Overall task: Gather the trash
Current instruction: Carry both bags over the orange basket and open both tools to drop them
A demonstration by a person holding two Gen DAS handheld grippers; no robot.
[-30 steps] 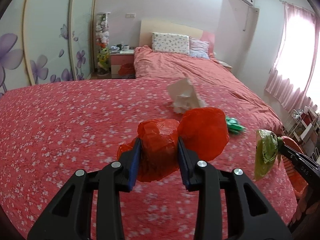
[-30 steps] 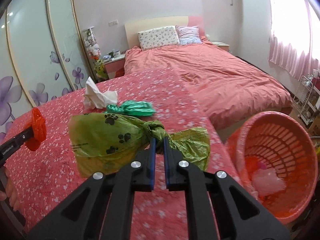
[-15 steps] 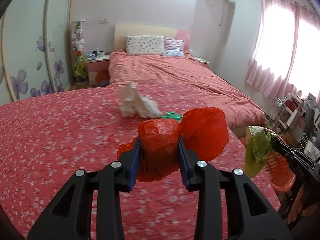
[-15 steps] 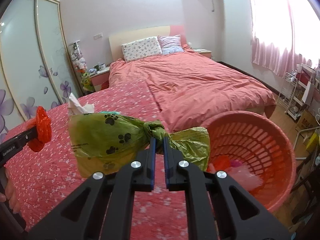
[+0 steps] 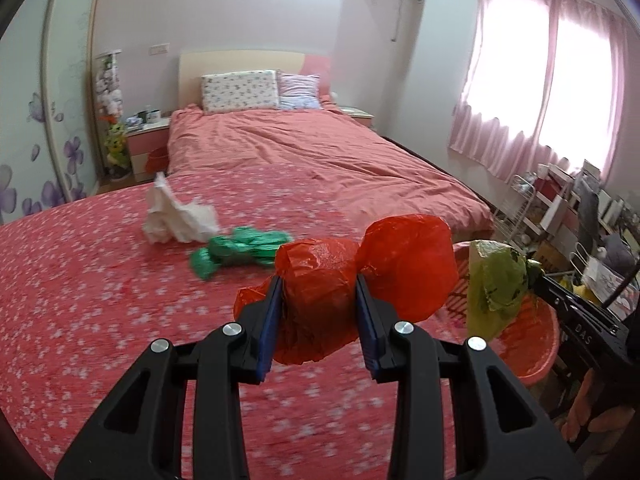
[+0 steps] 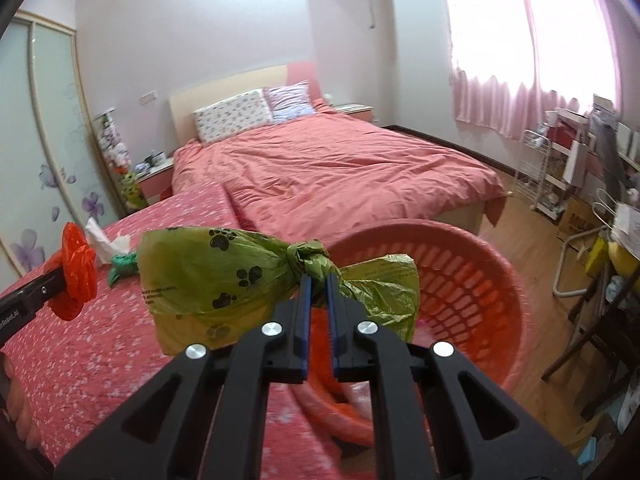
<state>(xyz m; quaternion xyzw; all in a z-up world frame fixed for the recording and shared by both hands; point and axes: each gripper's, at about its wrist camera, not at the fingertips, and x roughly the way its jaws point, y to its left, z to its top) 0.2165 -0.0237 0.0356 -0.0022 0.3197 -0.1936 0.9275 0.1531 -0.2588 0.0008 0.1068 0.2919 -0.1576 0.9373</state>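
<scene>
The right gripper [image 6: 317,294] pinches the knot of a green paw-print plastic bag [image 6: 208,280] over the round red plastic basket [image 6: 480,280], ready to drop, while the left gripper [image 5: 318,308] clamps a crumpled red plastic bag [image 5: 360,276] beside it.

Left gripper [image 5: 318,300]: two matte black plastic arms, each forked into a triangular frame with an open cut-out. A round silver screw head sits at each of four pivot points, two per side, just behind the jaws. Inner jaw faces carry flat blue pads [image 5: 267,332], straight-edged.

Right gripper [image 6: 318,300]: same build, black forked arms, four silver screw heads, blue pads [image 6: 305,320] along the inner faces, thin and long.

Seen side-on from the opposite camera, each gripper's arm shows as a slim black bar with small white lettering printed behind the jaws; the text is too small to read fully.

Fingers [image 5: 592,420] of the person's hand show below the right gripper's body.
</scene>
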